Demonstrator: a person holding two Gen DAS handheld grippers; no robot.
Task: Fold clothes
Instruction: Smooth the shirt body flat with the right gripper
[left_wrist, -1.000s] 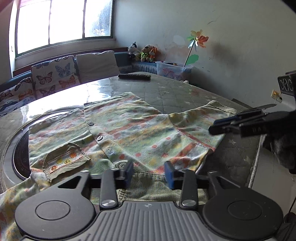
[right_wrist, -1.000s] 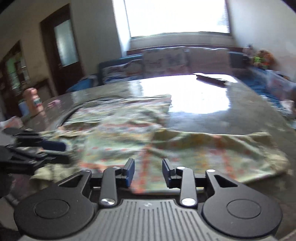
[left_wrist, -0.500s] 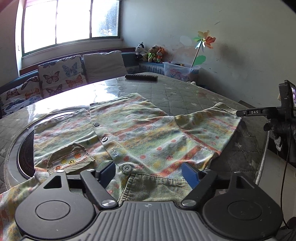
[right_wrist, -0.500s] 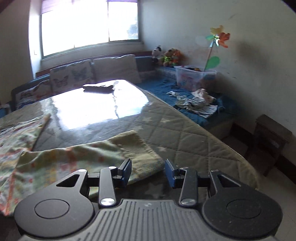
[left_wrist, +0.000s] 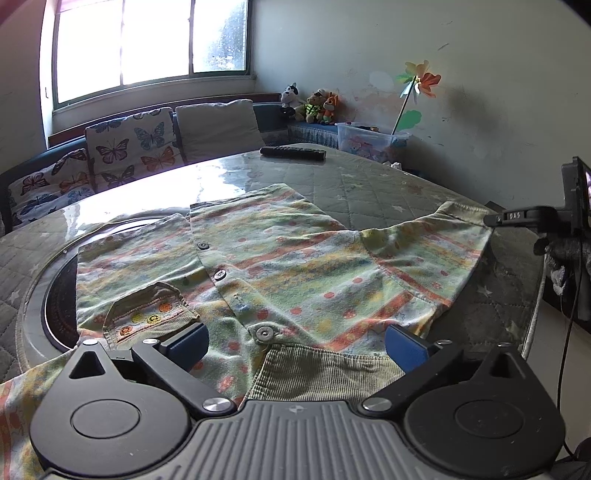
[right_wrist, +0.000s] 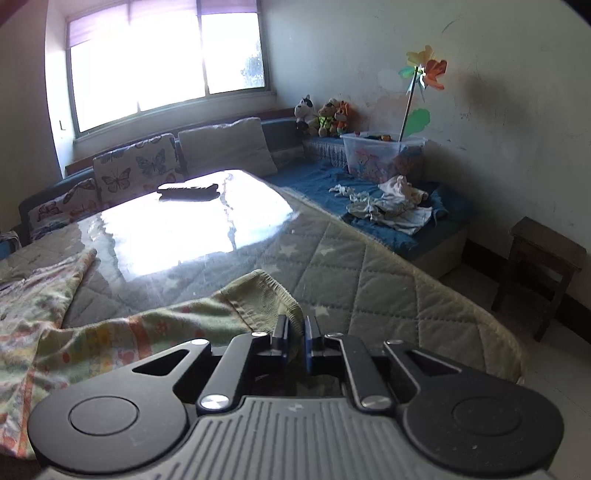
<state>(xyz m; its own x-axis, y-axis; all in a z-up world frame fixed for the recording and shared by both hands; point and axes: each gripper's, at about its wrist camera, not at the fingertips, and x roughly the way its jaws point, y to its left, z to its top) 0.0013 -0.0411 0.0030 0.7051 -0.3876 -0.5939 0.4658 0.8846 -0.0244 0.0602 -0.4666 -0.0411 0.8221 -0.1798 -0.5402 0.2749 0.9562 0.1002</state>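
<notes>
A child's striped, dotted button shirt (left_wrist: 280, 266) lies spread flat on the quilted table (left_wrist: 369, 184), collar toward me. My left gripper (left_wrist: 295, 345) is open wide just above the green corduroy collar (left_wrist: 325, 373). The shirt's right sleeve (left_wrist: 443, 243) stretches to the table's right edge. My right gripper (right_wrist: 295, 343) is shut on the cuff of that sleeve (right_wrist: 262, 295); it also shows in the left wrist view (left_wrist: 517, 218) at the sleeve's end.
A black remote (left_wrist: 293, 152) lies at the table's far side. A round dark inset (left_wrist: 55, 295) sits under the shirt's left part. A bench with cushions (left_wrist: 218, 125), a plastic toy box (right_wrist: 384, 155) and loose clothes (right_wrist: 391, 206) lines the wall. A dark stool (right_wrist: 543, 258) stands at right.
My left gripper opened wide over the collar. My right gripper swung to the sleeve's cuff and shut on it.
</notes>
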